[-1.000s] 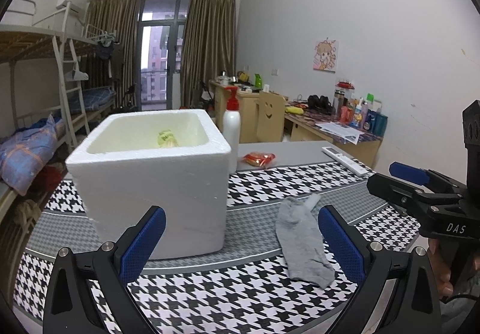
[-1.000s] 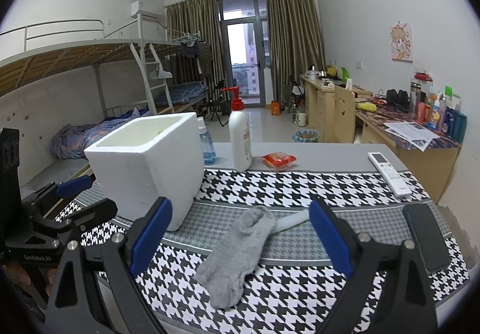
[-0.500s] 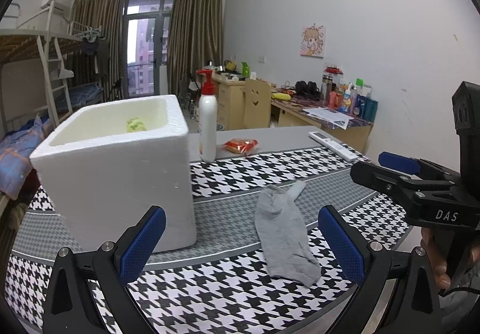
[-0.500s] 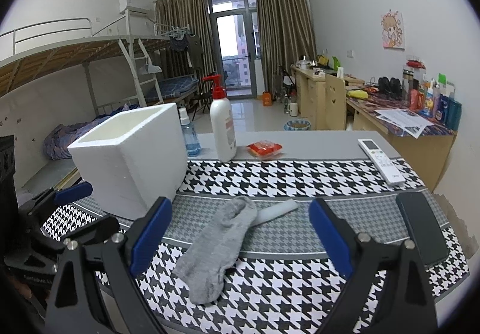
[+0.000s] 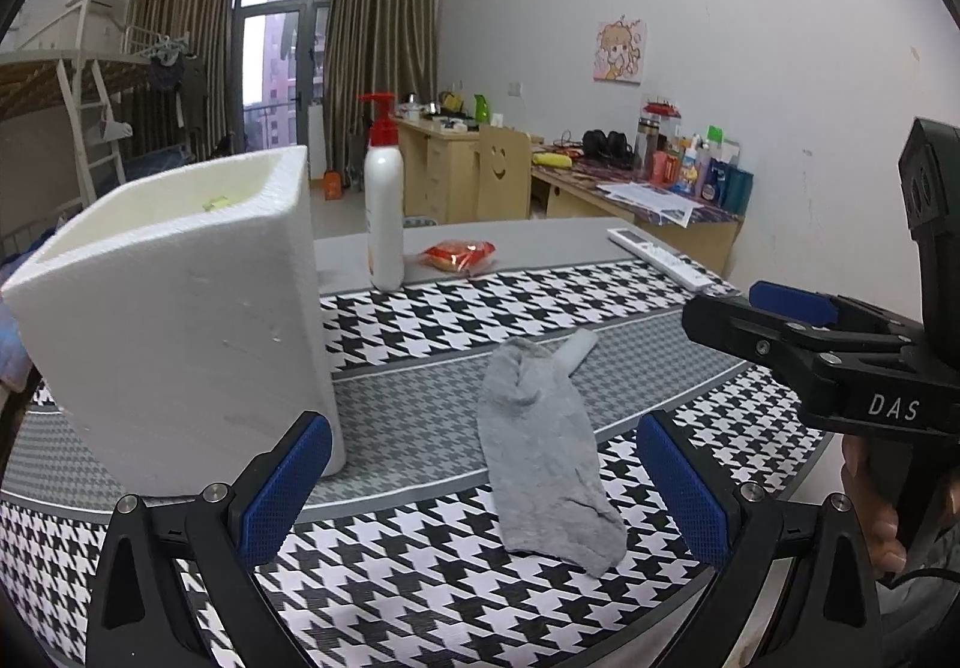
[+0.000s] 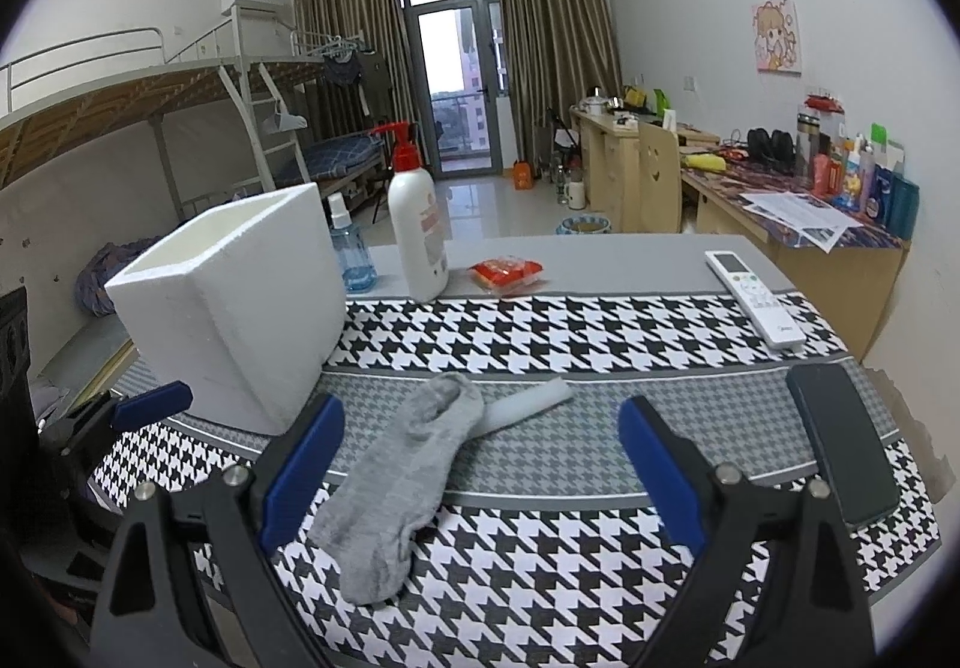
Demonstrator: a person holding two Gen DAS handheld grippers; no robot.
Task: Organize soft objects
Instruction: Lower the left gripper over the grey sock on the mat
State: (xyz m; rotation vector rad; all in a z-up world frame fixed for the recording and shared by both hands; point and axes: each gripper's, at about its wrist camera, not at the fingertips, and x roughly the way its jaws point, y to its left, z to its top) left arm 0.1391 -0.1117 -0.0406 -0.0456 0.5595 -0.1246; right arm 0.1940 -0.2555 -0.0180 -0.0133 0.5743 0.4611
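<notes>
A grey sock (image 5: pixel 540 446) (image 6: pixel 399 476) lies flat on the houndstooth tablecloth, its cuff over a pale sock strip (image 6: pixel 528 404). To its left stands a white foam box (image 5: pixel 174 308) (image 6: pixel 234 296), with a yellow-green item (image 5: pixel 217 201) showing inside. My left gripper (image 5: pixel 480 494) is open, low over the table's near edge, the sock between its blue pads and ahead of them. My right gripper (image 6: pixel 480 470) is open too, with the sock by its left pad. From the left wrist view the right gripper (image 5: pixel 780 320) shows at the right, held by a hand.
A white pump bottle (image 6: pixel 418 236), a blue spray bottle (image 6: pixel 351 248) and a red snack packet (image 6: pixel 507 272) stand behind the box. A white remote (image 6: pixel 753 302) and a black phone (image 6: pixel 840 446) lie at the table's right. Desks, a chair and a bunk bed lie beyond.
Both grippers have shifted to the right and sunk lower toward the table. The box now sits further left in both views, and the sock is nearer the middle.
</notes>
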